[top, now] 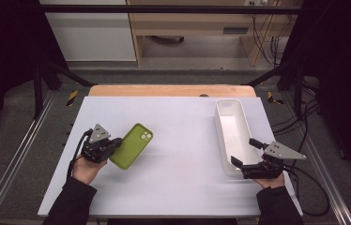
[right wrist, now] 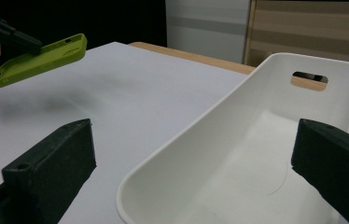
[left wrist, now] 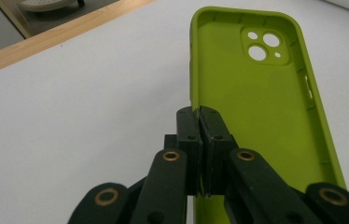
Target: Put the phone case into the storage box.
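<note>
Left tongs (left wrist: 199,114) pinching green phone case (left wrist: 256,116) edge — right tongs (right wrist: 200,154) spread astride white bin (right wrist: 238,154).

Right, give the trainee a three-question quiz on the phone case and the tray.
1. True or false: the green phone case lies flat on the table.
2. Which gripper holds the case: A left, B right, C neither?
3. Fill in: the right gripper's open jaws straddle the near end of the white ____.

Key: 1 false, it hangs lifted, as the right gripper view shows; 2 A, the left gripper pinches its edge; 3 tray.
</note>
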`<state>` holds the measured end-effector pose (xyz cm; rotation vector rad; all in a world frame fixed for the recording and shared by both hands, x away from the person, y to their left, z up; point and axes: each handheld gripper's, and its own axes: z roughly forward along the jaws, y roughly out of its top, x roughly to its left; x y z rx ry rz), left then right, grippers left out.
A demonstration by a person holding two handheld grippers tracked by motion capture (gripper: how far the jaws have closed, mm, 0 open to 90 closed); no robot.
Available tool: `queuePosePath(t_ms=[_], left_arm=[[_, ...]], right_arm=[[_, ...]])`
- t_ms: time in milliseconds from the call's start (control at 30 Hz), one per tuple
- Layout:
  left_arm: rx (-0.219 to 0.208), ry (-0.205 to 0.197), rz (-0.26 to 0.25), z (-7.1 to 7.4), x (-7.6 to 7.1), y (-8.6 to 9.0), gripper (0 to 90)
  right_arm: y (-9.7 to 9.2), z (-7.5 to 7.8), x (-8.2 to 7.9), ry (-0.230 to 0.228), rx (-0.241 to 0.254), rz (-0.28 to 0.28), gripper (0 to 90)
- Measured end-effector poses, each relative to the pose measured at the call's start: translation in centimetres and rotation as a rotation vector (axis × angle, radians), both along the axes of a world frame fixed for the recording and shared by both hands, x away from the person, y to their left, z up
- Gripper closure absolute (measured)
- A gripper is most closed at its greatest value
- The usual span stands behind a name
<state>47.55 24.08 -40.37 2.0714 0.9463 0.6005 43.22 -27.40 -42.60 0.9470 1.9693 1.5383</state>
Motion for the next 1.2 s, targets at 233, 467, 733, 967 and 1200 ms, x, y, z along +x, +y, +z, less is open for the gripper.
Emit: queuePosePath(t_ms=[233, 467, 733, 967, 1200], left_arm=[[0.016, -0.005, -0.027, 0.1, -0.5, -1.1, 87.9], [0.019, -0.015, -0.05, 0.4, -0.9, -1.9, 87.9], [0.029, -0.024, -0.074, 0.4, -1.3, -2.7, 87.9], [0.042, -0.027, -0.092, 0.3, -1.6, -3.6, 87.9], [0.046, -0.03, -0.102, 0.2, -1.9, -4.3, 88.0]], right_arm=[[0.7, 0.3, -0.1, 0.003, -0.026, 0.01, 0.3], [1.3, 0.7, -0.3, 0.004, -0.048, 0.018, 0.5], [2.5, 1.1, -0.4, 0.024, -0.083, 0.024, 0.5], [3.4, 1.3, -0.4, 0.053, -0.078, 0.043, 0.5], [4.3, 1.5, -0.3, 0.068, -0.08, 0.06, 0.4]])
